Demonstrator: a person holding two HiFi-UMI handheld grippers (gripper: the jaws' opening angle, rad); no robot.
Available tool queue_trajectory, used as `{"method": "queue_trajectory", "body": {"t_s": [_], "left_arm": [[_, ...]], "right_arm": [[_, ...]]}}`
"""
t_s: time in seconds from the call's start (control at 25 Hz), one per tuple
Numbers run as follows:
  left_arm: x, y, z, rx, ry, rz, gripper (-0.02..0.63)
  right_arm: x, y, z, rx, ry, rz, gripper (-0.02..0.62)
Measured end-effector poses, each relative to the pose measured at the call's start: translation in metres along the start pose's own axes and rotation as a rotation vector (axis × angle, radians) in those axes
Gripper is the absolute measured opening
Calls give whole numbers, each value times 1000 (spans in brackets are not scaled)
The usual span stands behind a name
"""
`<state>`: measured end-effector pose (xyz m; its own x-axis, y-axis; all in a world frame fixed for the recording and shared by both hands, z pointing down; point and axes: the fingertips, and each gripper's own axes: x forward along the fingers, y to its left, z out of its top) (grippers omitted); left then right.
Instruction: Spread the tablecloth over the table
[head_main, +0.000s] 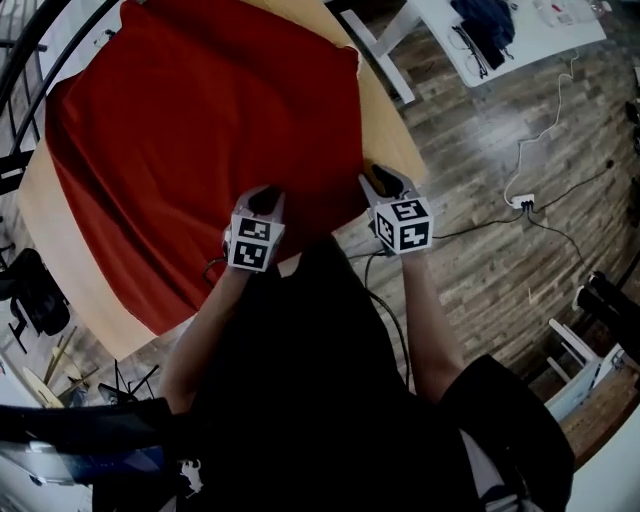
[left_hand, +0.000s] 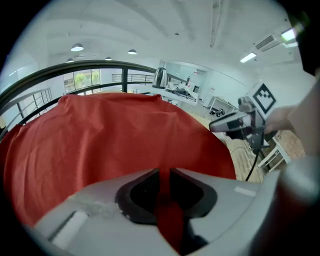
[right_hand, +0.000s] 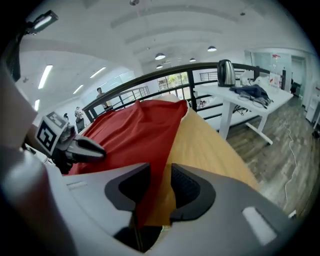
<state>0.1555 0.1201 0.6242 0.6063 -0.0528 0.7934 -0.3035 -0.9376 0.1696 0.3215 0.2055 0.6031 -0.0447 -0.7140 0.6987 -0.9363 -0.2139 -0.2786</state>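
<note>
A red tablecloth (head_main: 190, 130) lies over most of a light wooden table (head_main: 395, 130); bare wood shows along the right and lower left edges. At the cloth's near edge my left gripper (head_main: 263, 203) is shut on a fold of the cloth (left_hand: 110, 135), which fills the narrow gap between its jaws (left_hand: 164, 172). My right gripper (head_main: 378, 182) is at the near right corner. Its jaws (right_hand: 160, 172) stand open; the cloth's edge (right_hand: 135, 125) runs between them along the left pad, with bare table (right_hand: 205, 145) beside it. Each gripper shows in the other's view: the right (left_hand: 225, 124), the left (right_hand: 92, 148).
A white desk (head_main: 500, 30) with dark clothing stands at the far right, a kettle (right_hand: 227, 72) on it. A power strip (head_main: 523, 202) and cables lie on the wooden floor to the right. A black railing (head_main: 30, 60) curves round the table's far left.
</note>
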Motion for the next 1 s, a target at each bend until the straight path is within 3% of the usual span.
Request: {"method": "queue_trajectory", "body": {"t_s": [0.16, 0.2, 0.24, 0.28, 0.4, 0.52, 0.6, 0.72, 0.76, 0.8, 0.84, 0.92, 1.0], "left_arm": [[1, -1, 1, -8, -1, -13, 94], [1, -4, 1, -13, 3, -25, 101], [1, -6, 1, -24, 8, -41, 101], [-1, -7, 2, -43, 9, -59, 113], [-26, -5, 27, -153, -83, -104, 124], [-64, -2, 62, -247, -186, -165, 160], [-74, -2, 70, -195, -175, -181, 227], [-57, -4, 64, -34, -74, -143, 275], [-46, 0, 57, 14, -32, -105, 264], [-35, 8, 49, 52, 4, -58, 192], [-26, 19, 40, 65, 30, -18, 43], [-18, 43, 27, -6, 44, 9, 6], [-22, 62, 17, -101, 36, 1, 6]], "right_arm": [[2, 15, -33, 56, 28, -90, 131], [3, 15, -34, 33, 38, -118, 110], [2, 18, -31, 7, 44, -133, 18], [1, 25, -24, -19, 36, -137, 17], [-10, 81, 14, -208, -53, -98, 15], [-7, 165, 23, -471, -75, 20, 16], [7, 211, 9, -586, -55, 92, 15], [29, 251, -8, -674, -48, 156, 15], [33, 258, -11, -687, -52, 167, 16], [35, 263, -14, -691, -56, 179, 17], [34, 265, -17, -684, -55, 196, 29], [25, 261, -24, -632, -43, 231, 148], [5, 238, -30, -510, -48, 228, 157]]}}
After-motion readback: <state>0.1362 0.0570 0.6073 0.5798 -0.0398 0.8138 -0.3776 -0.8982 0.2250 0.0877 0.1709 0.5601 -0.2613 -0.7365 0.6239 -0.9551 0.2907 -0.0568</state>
